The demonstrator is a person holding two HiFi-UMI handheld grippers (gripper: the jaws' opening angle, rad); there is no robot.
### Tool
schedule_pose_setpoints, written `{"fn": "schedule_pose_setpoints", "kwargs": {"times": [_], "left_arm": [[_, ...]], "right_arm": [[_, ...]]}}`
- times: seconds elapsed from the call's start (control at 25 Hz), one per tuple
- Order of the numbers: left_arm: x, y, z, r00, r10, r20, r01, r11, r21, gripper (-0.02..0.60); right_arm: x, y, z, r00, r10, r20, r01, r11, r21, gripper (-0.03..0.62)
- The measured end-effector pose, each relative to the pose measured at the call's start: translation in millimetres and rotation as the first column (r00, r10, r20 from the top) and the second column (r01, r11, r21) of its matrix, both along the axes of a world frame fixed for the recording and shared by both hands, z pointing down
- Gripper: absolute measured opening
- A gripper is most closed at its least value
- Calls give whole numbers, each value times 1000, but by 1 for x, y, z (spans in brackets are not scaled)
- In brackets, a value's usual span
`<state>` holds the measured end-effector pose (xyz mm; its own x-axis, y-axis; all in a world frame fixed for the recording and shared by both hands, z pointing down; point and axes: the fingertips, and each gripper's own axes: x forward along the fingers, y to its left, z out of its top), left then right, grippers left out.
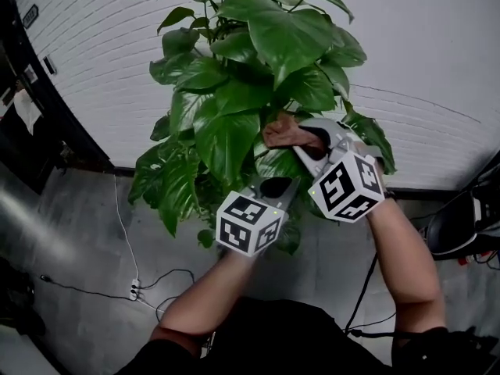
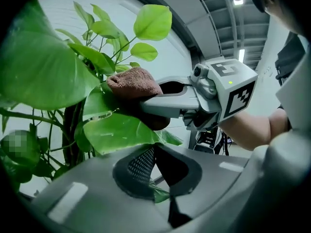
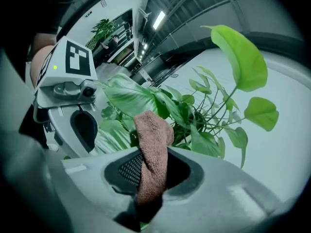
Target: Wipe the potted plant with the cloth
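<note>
Two grippers met at the potted plant (image 1: pixel 250 53), which rose against a white wall (image 1: pixel 437 45) lined with fine ribs, over a grey concrete floor (image 1: pixel 86 233). A white cable (image 1: pixel 119 209) ran down that floor to a power strip (image 1: pixel 134 290), with dark cords beyond it. The right gripper view showed a long hall behind, with strip lights (image 3: pixel 159 19) overhead and more greenery far off.

The right gripper (image 1: pixel 306 148) was clamped on a brown cloth (image 1: pixel 285 133), whose bunched end pressed against the foliage. The left gripper (image 2: pixel 151 152), just beside it, had its jaws closed on a broad leaf (image 2: pixel 119 132) — a green sliver showed below the pads.

The pot was hidden under the leaves in every view. Dark shapes at the right edge of the head view were cut off and hard to name.
</note>
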<state>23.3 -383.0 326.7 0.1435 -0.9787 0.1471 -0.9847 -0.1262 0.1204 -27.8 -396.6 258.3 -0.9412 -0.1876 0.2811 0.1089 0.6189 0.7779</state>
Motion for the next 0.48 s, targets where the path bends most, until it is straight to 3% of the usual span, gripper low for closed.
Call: {"fn": "schedule_pose_setpoints", "kwargs": {"times": [0.48], "left_arm": [[3, 6, 10, 998, -29, 59, 30, 999, -23, 17]], "right_arm": [[12, 18, 14, 997, -29, -68, 33, 998, 46, 67]]}}
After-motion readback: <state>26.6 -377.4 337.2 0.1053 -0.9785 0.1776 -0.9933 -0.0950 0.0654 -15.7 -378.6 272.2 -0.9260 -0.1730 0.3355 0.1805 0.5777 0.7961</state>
